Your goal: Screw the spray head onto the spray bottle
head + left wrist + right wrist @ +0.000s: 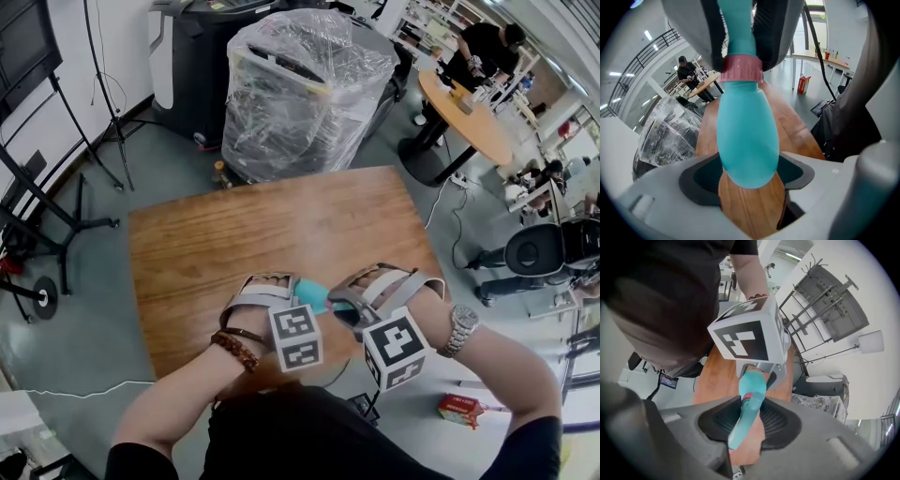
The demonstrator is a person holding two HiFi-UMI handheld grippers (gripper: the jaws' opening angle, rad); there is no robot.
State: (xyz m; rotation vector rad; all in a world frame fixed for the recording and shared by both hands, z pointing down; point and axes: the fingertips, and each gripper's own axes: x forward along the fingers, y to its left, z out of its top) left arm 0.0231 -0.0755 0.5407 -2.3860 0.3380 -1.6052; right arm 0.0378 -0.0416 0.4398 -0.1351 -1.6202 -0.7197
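Note:
A teal spray bottle [314, 296] is held in the air over the front edge of the wooden table [234, 234], lying between the two grippers. My left gripper [281, 298] is shut on its rounded body [747, 140], with the dark pads [701, 180] against both sides. A pink collar [743, 69] rings the bottle's neck. The teal spray head [743, 423] sits on that neck, and my right gripper [361, 305] is shut on it. In the right gripper view the head lies between the ribbed pads [776, 420], with the bottle [753, 383] and the left gripper's marker cube [747, 336] beyond.
A machine wrapped in plastic film [300, 89] stands beyond the table's far edge. A round table [469, 112] with a person at it is at the back right, and a black chair [539, 248] to the right. Stands [56, 216] are at the left; a red box [459, 408] lies on the floor.

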